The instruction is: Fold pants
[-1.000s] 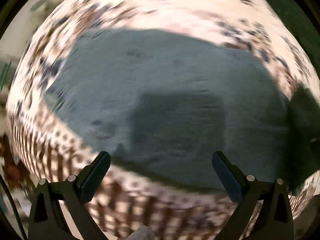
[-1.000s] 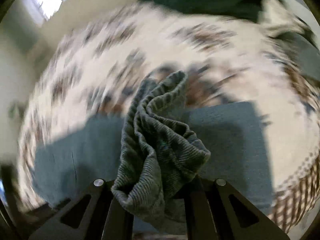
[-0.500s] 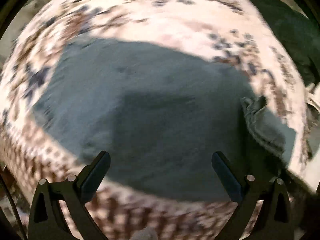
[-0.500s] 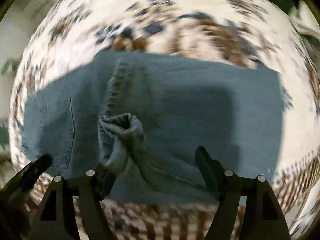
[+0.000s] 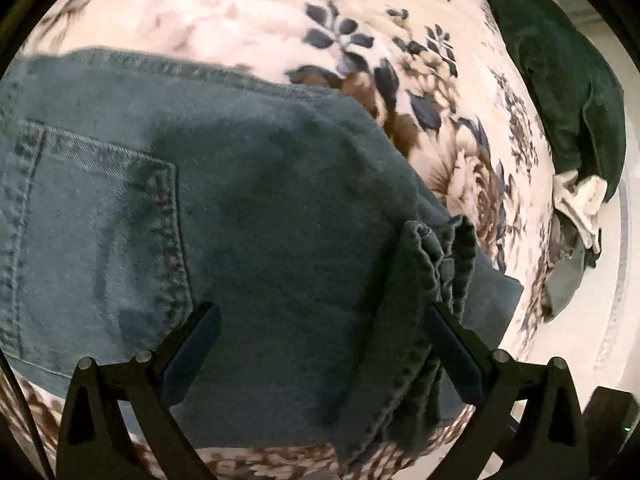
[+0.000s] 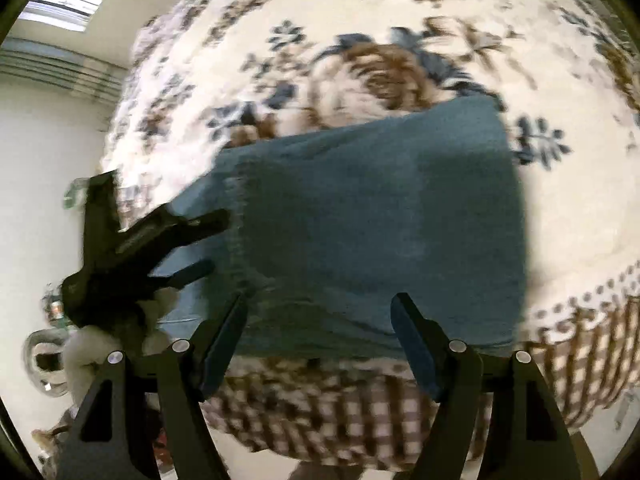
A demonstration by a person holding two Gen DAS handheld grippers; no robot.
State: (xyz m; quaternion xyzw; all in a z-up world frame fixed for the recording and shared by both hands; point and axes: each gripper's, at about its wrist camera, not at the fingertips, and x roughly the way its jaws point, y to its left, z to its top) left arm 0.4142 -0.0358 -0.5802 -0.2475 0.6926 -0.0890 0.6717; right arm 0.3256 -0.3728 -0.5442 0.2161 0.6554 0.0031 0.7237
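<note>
Right wrist: both tongs [image 6: 320,340] seemingly spread over pants [image 6: 372,216]

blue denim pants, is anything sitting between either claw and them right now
Nothing visible does. The left claw hangs open right over the folded blue denim pants, by a bunched ridge of their own fabric. The right claw is open at their near edge on the floral blanket.

floral blanket [image 6: 360,20] covers the bed; bright window [image 6: 68,4] upper left.
</note>
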